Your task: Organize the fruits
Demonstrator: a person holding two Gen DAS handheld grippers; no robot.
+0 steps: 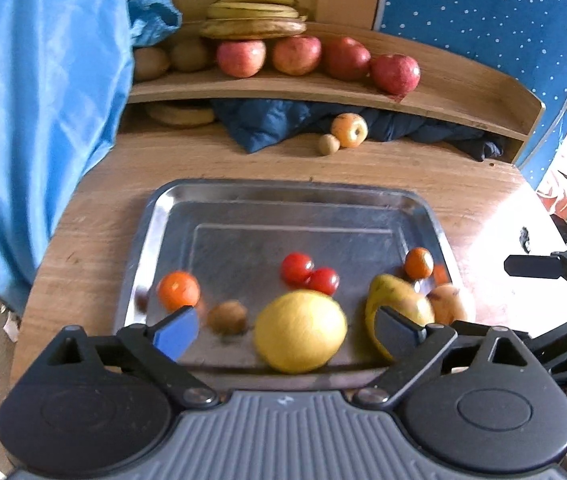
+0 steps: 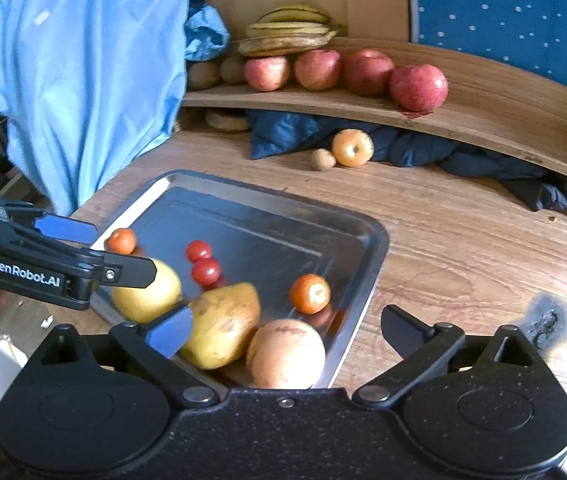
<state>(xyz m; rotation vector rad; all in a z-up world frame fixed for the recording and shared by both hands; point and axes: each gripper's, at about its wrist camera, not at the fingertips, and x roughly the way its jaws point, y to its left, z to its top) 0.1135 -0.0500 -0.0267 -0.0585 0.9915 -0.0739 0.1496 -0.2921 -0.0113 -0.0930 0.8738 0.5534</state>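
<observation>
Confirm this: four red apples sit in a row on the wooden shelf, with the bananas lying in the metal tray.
Not quite. The four red apples do line the wooden shelf, but the bananas lie on that shelf too, not in the metal tray. The left wrist view shows this.

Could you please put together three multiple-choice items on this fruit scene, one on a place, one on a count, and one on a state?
1. Where do the bananas lie?
A. on the metal tray
B. on the upper shelf, over the apples
C. on the floor

2. How many red apples stand in the row on the shelf?
A. two
B. four
C. six

3. How do the jaws of the left gripper stand?
A. wide apart, gripping nothing
C. hidden from view
B. clamped on the big yellow fruit

Answers:
1 B: the bunch rests at the shelf's back, above the apples, not in the tray.
2 B: four red apples sit side by side there.
3 A: both fingers stand clear of the yellow fruit, which lies in the tray between them.
</observation>
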